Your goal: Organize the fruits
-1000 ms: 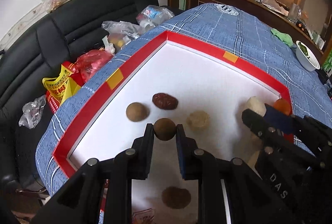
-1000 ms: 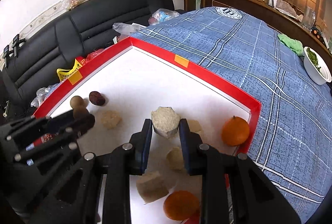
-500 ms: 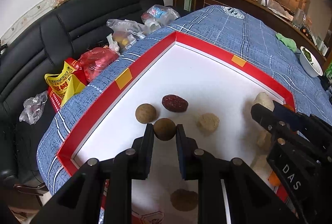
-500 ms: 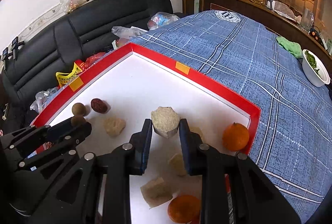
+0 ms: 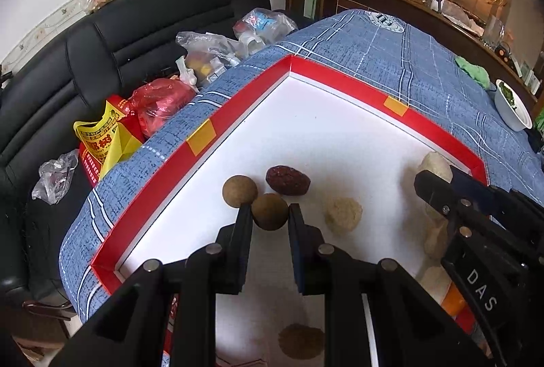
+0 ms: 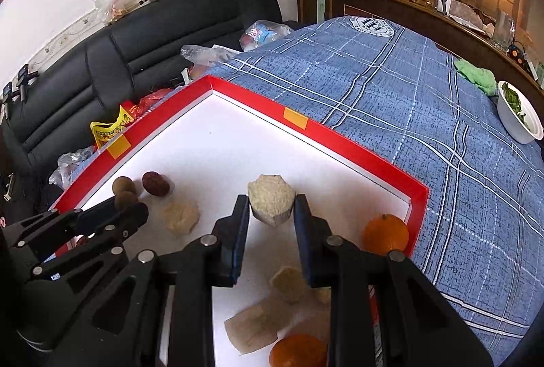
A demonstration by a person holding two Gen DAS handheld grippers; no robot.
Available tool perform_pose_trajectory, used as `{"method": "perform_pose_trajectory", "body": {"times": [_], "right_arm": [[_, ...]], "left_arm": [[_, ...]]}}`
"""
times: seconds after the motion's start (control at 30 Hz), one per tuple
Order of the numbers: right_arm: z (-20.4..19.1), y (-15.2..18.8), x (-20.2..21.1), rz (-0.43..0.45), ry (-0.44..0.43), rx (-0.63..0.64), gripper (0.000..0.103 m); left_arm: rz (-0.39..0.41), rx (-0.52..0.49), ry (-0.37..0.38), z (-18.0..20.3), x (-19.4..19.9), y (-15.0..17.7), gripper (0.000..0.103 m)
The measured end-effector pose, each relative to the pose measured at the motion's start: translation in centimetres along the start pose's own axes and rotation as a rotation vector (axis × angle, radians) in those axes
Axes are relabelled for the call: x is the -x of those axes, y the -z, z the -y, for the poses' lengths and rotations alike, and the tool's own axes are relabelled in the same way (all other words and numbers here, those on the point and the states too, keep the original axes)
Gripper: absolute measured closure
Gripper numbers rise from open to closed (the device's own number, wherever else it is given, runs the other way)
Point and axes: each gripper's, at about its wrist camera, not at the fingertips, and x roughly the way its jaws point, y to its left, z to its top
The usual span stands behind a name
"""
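My left gripper [image 5: 270,212] is shut on a round brown longan [image 5: 270,211], held over the white tray [image 5: 326,129] with red rim. Just beyond it lie a second longan [image 5: 239,191] and a dark red date [image 5: 287,180]. My right gripper [image 6: 271,205] is shut on a pale rough hexagonal cake [image 6: 271,203] above the tray's middle. The left gripper also shows in the right wrist view [image 6: 127,202]. A beige lump [image 5: 343,215] lies on the tray between the grippers. Two oranges [image 6: 385,233] [image 6: 299,350] sit at the tray's right side.
Pale cake pieces [image 6: 287,278] [image 6: 251,329] lie under the right gripper. A brown flat piece [image 5: 301,340] lies below the left gripper. The tray sits on a blue plaid cloth [image 6: 425,88]. A white bowl of greens [image 6: 518,117] stands far right. Bags [image 5: 159,102] lie on a black sofa at left.
Both grippers have risen and drawn back a little with their loads; the tray and its objects look smaller and farther. The held longan now sits close beside the second longan.
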Motion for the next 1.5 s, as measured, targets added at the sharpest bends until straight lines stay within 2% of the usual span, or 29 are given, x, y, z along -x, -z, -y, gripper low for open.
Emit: {"method": "perform_pose_trajectory", "body": {"times": [0.57, 0.9, 1.0, 1.23, 1.5], "right_arm": [[0.2, -0.6, -0.6, -0.005, -0.002, 0.006, 0.074], [-0.8, -2.7, -2.6, -0.034, -0.021, 0.051, 0.074], [-0.3, -2.0, -2.3, -0.038, -0.018, 0.044, 0.074], [0.5, 0.9, 0.8, -0.026, -0.009, 0.031, 0.074], [-0.7, 4.5, 3.8, -0.017, -0.023, 0.046, 0.074]], "left_arm": [[0.035, -0.003, -0.004, 0.2, 1.1, -0.3, 0.084], [0.015, -0.045, 0.052, 1.1, 1.9, 1.6, 0.084], [0.016, -0.052, 0.06, 1.5, 1.9, 1.7, 0.084], [0.016, -0.003, 0.002, 0.3, 0.8, 0.5, 0.084], [0.007, -0.001, -0.023, 0.5, 0.8, 0.8, 0.084]]}}
